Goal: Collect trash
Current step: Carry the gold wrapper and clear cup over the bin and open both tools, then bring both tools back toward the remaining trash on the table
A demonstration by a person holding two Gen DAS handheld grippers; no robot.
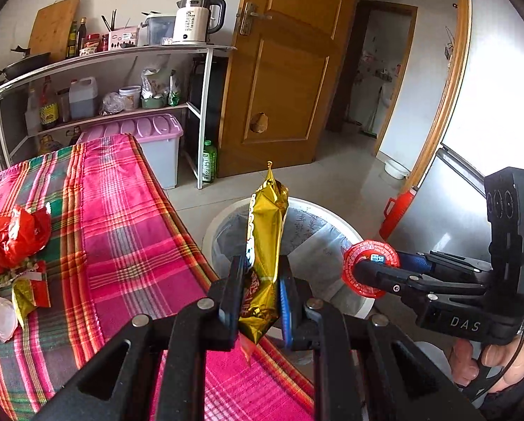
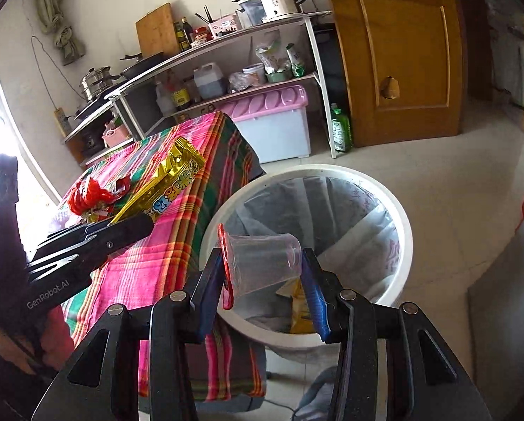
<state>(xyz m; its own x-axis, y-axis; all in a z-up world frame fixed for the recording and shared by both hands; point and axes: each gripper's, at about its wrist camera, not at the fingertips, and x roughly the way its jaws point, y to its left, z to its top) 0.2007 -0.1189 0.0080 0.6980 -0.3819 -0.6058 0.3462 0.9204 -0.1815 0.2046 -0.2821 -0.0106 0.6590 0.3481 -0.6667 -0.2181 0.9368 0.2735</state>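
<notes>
My left gripper (image 1: 262, 263) is shut on a gold snack wrapper (image 1: 265, 231), which it holds upright over the table's corner, just in front of the white bin (image 1: 362, 307). In the right wrist view the same wrapper (image 2: 170, 182) sticks out of the left gripper (image 2: 135, 224) above the cloth. My right gripper (image 2: 262, 256) is shut on a clear plastic cup (image 2: 262, 263) with a red lid. The cup lies sideways over the near rim of the lined bin (image 2: 404, 224). The left wrist view shows the cup's red lid (image 1: 370, 268) at the right gripper (image 1: 360, 268).
A crumpled red bag (image 1: 12, 238) and other wrappers lie on the plaid tablecloth (image 1: 139, 228). A yellow wrapper (image 2: 297, 301) lies in the bin. Behind stand a shelf with a kettle (image 1: 195, 17), a pink-lidded box (image 1: 149, 140), a green bottle (image 1: 209, 161) and a wooden door (image 1: 283, 87).
</notes>
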